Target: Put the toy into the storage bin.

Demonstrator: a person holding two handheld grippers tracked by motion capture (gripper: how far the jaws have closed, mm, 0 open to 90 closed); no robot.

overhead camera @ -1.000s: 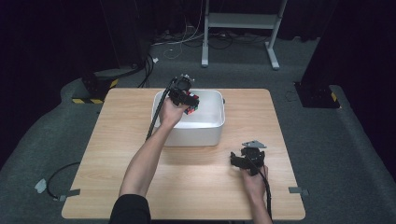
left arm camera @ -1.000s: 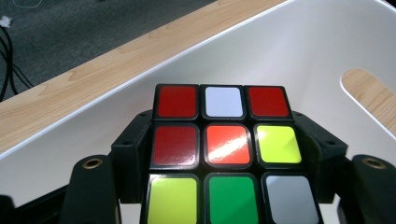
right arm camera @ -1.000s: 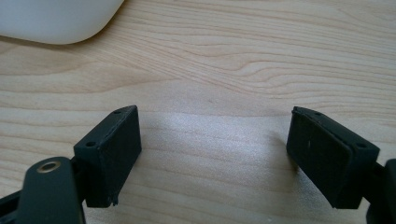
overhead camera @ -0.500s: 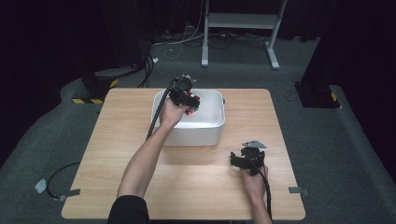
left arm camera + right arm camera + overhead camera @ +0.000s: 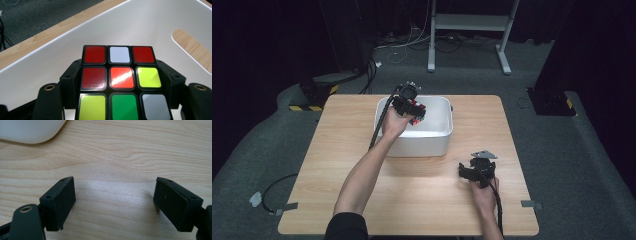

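High view: my left gripper (image 5: pixel 411 106) clamps colourful stickered puzzle cube (image 5: pixel 119 82) over white plastic rectangular bin (image 5: pixel 432 142) | my right gripper (image 5: pixel 115 203) wide apart, nothing betw. jaws, low over light wooden table (image 5: pixel 472 210) | next, I judge: lower cube near bin floor, then release slow.

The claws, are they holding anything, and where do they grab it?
The left claw grips a Rubik's cube by two opposite side faces, holding it over the white bin. The right claw is open above the wooden table, holding nothing.
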